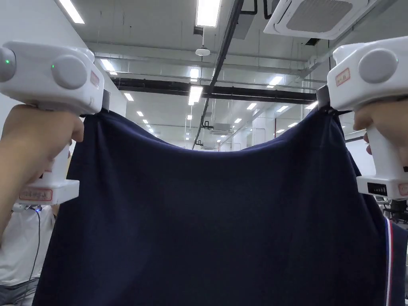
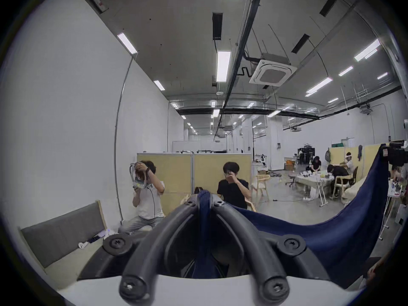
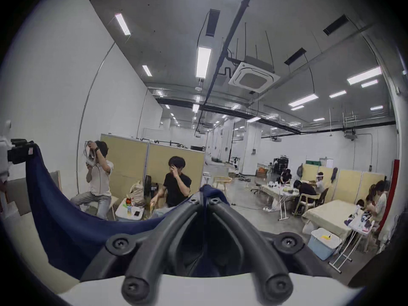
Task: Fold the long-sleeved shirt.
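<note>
Left hand-held gripper (image 2: 204, 197) at 9 o'clock & right hand-held gripper (image 3: 206, 195) at 3 o'clock are each clamped tight on a top corner of the navy-blue long-sleeved cotton shirt (image 1: 207, 223), held up in mid-air, prob. to spread it flat before folding.

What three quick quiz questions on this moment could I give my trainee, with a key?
1. True or false: the navy shirt lies flat on a table.
2. The left tongs are: A) open and empty, B) shut on the shirt, C) holding a hanger.
3. How does the shirt's top edge run between the left tongs and the right tongs?

Key
1. False: it hangs in the air, held up by both tongs.
2. B: cloth is pinched between the jaws.
3. It sags in a shallow curve, lowest near the middle.
</note>
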